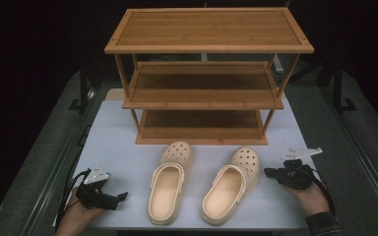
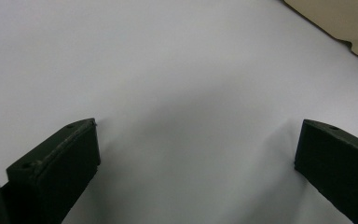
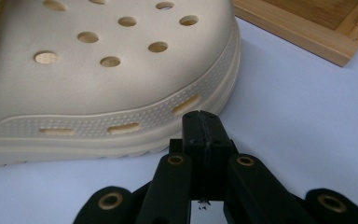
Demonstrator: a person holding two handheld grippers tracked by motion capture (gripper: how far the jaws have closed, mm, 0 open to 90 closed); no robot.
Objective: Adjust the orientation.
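Right clog [image 3: 107, 79] heel cut off; left clog [image 2: 349, 23] mostly cropped.

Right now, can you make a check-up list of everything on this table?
Surface: white table, bare around the shoes.
Job's things: left clog and right clog, side by side, toes toward the rack; all three shelves bare.
Clutter: nothing seen.
Grippers: left gripper open over bare table, apart from the left clog; right gripper shut on nothing, tip close to the right clog's toe side.
Cables: a black one trails from each gripper.
Surroundings: grey floor, dark room.
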